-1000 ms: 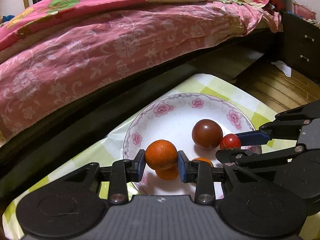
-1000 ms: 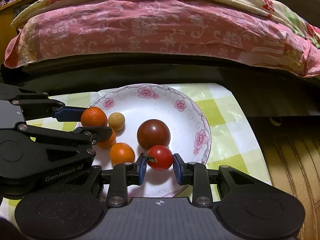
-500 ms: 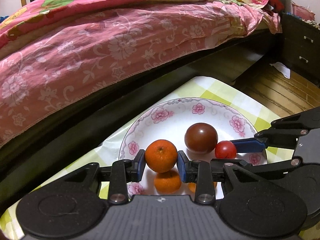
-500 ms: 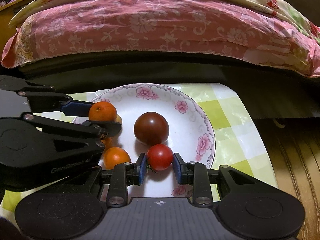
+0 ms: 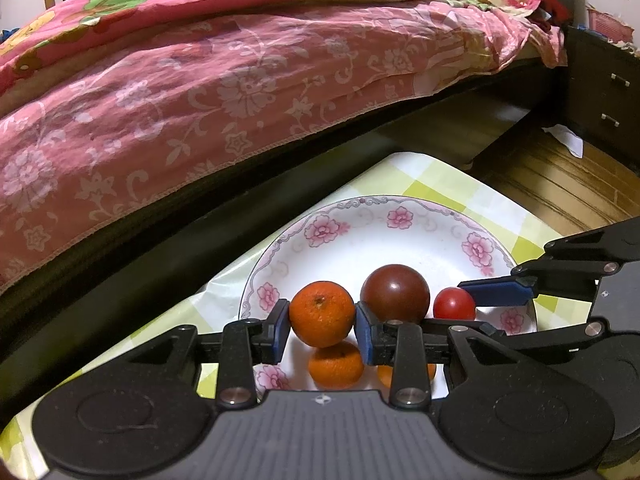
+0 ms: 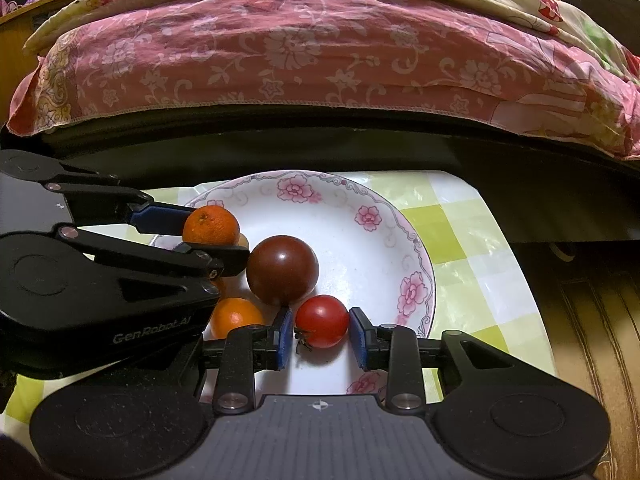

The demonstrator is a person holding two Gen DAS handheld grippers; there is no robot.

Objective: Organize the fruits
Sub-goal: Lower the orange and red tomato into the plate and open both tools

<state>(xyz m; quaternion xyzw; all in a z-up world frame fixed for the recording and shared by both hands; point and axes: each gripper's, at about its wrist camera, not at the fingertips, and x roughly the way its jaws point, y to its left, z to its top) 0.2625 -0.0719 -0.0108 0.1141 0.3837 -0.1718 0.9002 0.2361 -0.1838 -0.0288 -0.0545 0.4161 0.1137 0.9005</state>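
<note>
The right gripper [image 6: 322, 330], its jaws just opening, straddles the small red tomato [image 6: 322, 321] near the white floral plate's [image 6: 416, 264] near rim; the left gripper [image 5: 322, 326] clamps a round orange mandarin [image 5: 322, 314].

Each camera sits just behind its own claw and looks down at a slant, close over the floral plate [image 5: 400, 236] on the checked surface [image 6: 472, 256], with the bed [image 5: 240, 80] behind. The left view looks from the plate's left side, the right view from its right. Both share the plate and the dark tomato [image 6: 282, 269].

Bed frame [image 6: 320, 148] close behind plate [image 6: 416, 248]
</note>
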